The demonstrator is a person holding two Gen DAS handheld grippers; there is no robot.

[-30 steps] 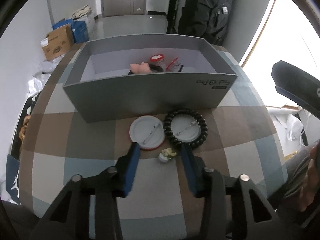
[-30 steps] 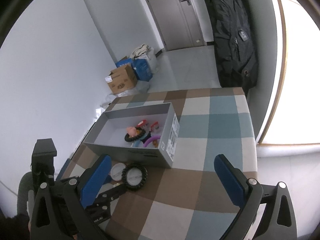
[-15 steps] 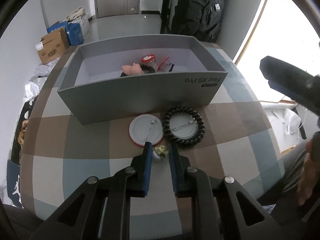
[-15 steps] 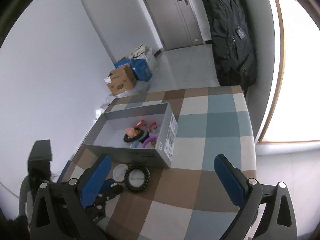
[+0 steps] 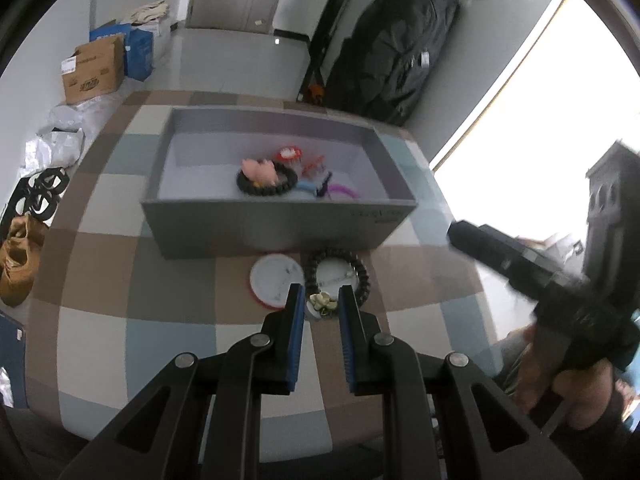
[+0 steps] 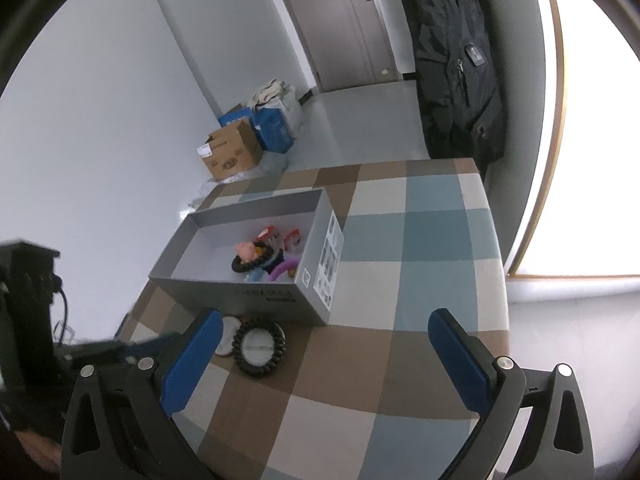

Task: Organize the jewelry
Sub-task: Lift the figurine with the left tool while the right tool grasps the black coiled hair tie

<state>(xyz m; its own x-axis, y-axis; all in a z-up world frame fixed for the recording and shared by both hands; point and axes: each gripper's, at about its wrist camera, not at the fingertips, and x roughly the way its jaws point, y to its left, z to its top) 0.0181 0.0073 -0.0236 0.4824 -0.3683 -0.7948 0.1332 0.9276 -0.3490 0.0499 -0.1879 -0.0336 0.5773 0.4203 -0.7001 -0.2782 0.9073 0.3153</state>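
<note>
- Left gripper (image 5: 321, 300) is clamped on my small flower piece (image 5: 322, 302), lifted off the checked table (image 5: 172, 280).
- Right gripper (image 6: 326, 354) gapes wide, holding nothing.
- Ahead of it, the grey box (image 5: 276, 224) already keeps several trinkets (pink one, dark bracelet).
- Left to do: 2 round badges (image 5: 272, 280), 1 ringed by a beaded bracelet (image 5: 360, 276), just beyond my left fingertips.

A brown cardboard carton (image 5: 94, 69) sits on the grey floor at ten o'clock, a blue box (image 5: 138, 50) just beside it. A black backpack (image 6: 456, 64) hangs at one o'clock beside a closed door (image 6: 340, 24).
</note>
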